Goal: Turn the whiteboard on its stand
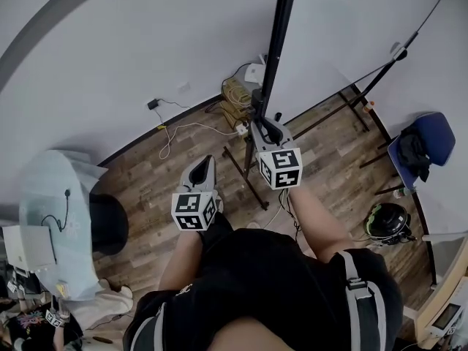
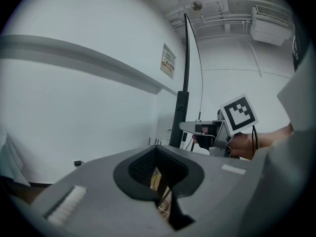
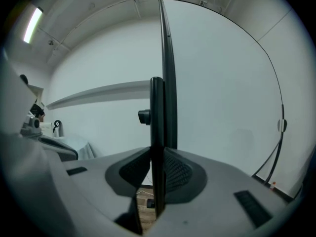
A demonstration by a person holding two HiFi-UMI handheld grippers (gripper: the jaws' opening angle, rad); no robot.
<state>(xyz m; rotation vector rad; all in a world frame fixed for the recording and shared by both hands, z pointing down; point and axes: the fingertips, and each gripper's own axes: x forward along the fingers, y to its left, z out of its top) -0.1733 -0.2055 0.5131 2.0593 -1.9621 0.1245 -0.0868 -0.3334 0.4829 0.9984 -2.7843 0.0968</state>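
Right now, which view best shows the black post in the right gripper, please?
The right gripper view: the black post stands close-up between the right gripper's shut jaws. The head view looks down along it; the left gripper view shows it farther off.

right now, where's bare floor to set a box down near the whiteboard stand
Wood floor is bare between the cloth-covered table and the left tongs, and also between the person's right forearm and the blue chair. Crowded: cables heaped at the wall behind the stand post, which the right tongs clamp; a helmet lies beside the chair.
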